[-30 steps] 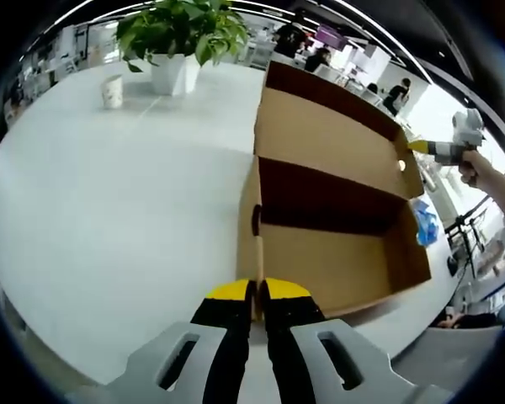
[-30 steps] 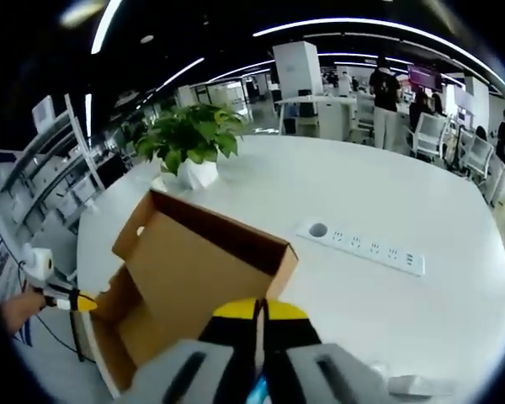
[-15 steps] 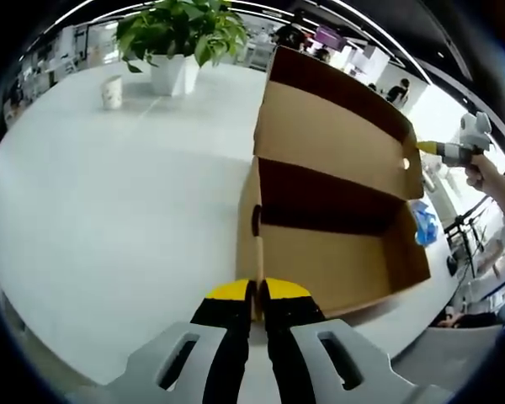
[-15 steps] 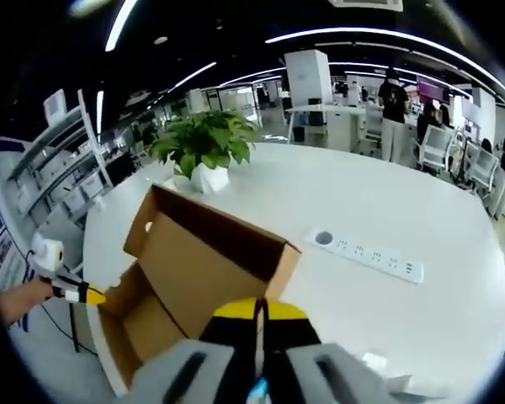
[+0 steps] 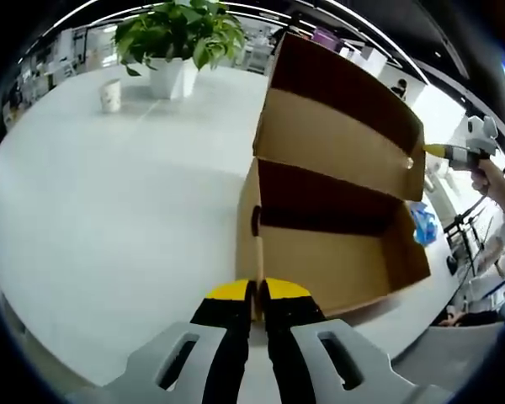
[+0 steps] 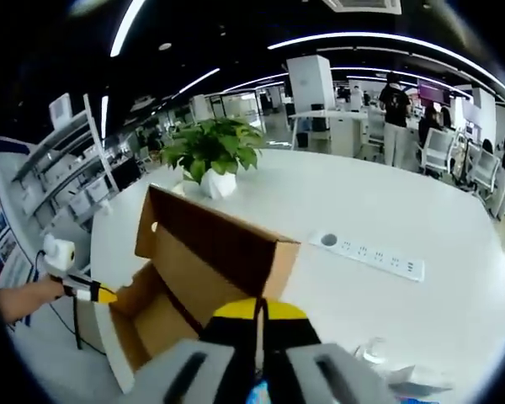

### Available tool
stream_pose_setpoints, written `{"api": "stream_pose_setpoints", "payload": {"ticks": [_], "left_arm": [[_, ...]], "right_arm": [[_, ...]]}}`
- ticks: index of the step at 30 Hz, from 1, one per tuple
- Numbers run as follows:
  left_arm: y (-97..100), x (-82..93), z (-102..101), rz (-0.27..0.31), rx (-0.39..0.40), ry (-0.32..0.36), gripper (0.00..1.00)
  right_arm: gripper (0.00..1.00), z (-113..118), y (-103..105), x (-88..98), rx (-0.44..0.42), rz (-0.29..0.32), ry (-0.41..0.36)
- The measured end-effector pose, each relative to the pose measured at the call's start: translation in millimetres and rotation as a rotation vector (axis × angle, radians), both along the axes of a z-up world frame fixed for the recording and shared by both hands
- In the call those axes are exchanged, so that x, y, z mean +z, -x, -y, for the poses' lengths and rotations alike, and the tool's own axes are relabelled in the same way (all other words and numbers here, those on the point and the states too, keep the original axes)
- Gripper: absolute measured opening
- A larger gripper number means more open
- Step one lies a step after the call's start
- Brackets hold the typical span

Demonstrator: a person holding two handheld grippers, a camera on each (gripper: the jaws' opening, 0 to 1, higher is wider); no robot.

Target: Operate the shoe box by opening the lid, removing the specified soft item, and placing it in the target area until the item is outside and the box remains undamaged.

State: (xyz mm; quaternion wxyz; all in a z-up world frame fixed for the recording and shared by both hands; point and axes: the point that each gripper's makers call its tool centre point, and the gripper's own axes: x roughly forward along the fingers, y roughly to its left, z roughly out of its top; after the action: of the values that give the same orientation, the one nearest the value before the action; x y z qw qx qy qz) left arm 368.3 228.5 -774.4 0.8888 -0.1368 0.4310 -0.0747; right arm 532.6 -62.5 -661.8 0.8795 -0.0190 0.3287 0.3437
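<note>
The brown cardboard shoe box lies open on the white table, its inside bare. My left gripper is shut on the box's near end wall. The hinged lid stands tilted up behind the box. My right gripper is shut on the lid's free edge; its yellow tip reaches the lid's right corner. A blue soft item lies on the table outside the box's right end. The left gripper, held by a hand, sits at the box's far end in the right gripper view.
A potted plant and a paper cup stand on the table beyond the box. A white power strip lies to the right. Something white and clear lies near the table's edge. People and desks fill the background.
The right gripper has swung the lid up from nearly flat to a steeper tilt. The left gripper and the box body have stayed put.
</note>
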Motion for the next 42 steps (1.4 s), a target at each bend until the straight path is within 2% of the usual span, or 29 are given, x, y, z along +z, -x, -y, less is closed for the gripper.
{"api": "stream_pose_setpoints", "payload": {"ticks": [16,24,34,42], "left_arm": [[0.7,0.7,0.9,0.006,-0.026,-0.007,0.03],[-0.2,0.3,-0.2,0.007,-0.041,-0.013,0.03],[0.1,0.3,-0.2,0.015,-0.043,-0.005,0.03],[-1.2,0.2,-0.7,0.017,-0.054,-0.002,0.04]], "right_arm": [[0.0,-1.4,22.4,7.2,-0.008,0.028,-0.022],[0.0,-2.0,33.0,9.1,0.005,0.07,0.004],[0.0,1.6,41.8,8.9,-0.004,0.083,-0.011],[0.0,1.6,50.6,8.0,0.001,0.12,0.004]]}}
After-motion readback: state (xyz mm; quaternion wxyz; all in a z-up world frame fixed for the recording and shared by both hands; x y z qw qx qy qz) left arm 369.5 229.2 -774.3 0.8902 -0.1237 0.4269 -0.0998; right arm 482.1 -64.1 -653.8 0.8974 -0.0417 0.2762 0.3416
